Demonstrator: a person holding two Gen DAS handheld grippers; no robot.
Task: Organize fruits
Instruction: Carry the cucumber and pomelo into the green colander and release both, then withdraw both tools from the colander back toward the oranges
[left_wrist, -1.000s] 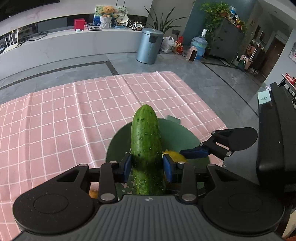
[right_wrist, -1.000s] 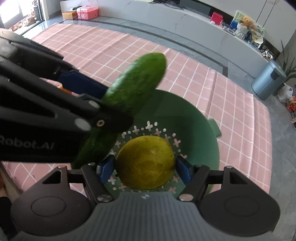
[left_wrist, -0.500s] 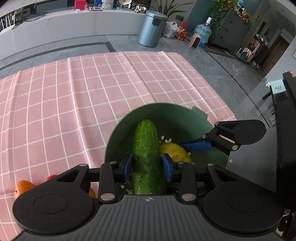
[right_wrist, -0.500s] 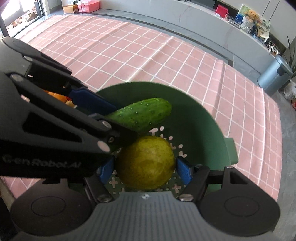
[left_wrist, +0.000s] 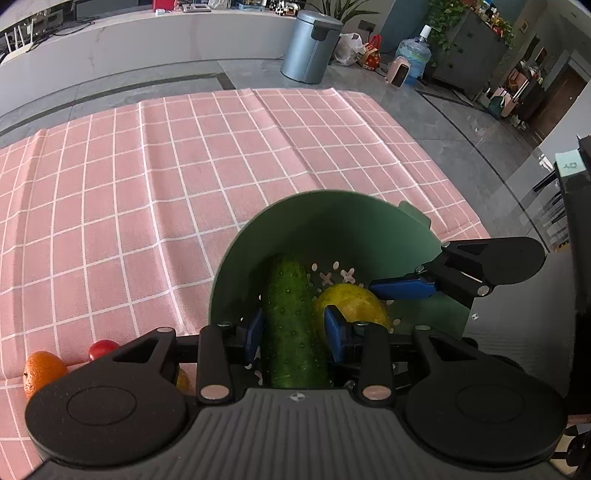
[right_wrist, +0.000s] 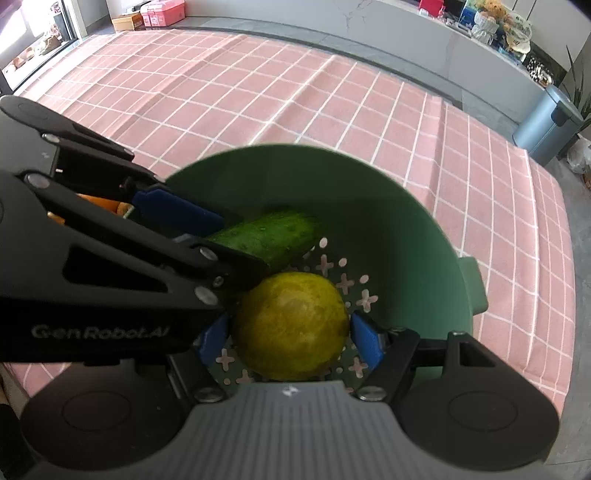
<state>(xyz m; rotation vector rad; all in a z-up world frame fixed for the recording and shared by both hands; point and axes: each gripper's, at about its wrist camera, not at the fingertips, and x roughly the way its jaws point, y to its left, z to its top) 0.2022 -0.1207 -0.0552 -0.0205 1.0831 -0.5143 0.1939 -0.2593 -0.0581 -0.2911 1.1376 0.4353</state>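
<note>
A green perforated bowl (left_wrist: 351, 225) stands on the pink checked cloth. My left gripper (left_wrist: 293, 326) is shut on a green cucumber (left_wrist: 291, 317), whose tip rests low inside the bowl. My right gripper (right_wrist: 291, 332) is shut on a round yellow-green fruit (right_wrist: 291, 328) that sits on the bowl's floor (right_wrist: 406, 236). The cucumber (right_wrist: 273, 236) lies just behind the fruit in the right wrist view. The yellow fruit (left_wrist: 354, 302) shows beside the cucumber in the left wrist view, with a blue fingertip of the right gripper (left_wrist: 402, 288) against it.
An orange (left_wrist: 42, 371) and a small red fruit (left_wrist: 101, 348) lie on the cloth (left_wrist: 147, 184) left of the bowl. The cloth's right edge drops to a grey floor. A metal bin (left_wrist: 310, 46) stands far behind.
My left gripper has tilted down and lowered the cucumber from above the bowl into it. The right gripper has stayed shut on the yellow fruit low in the bowl.
</note>
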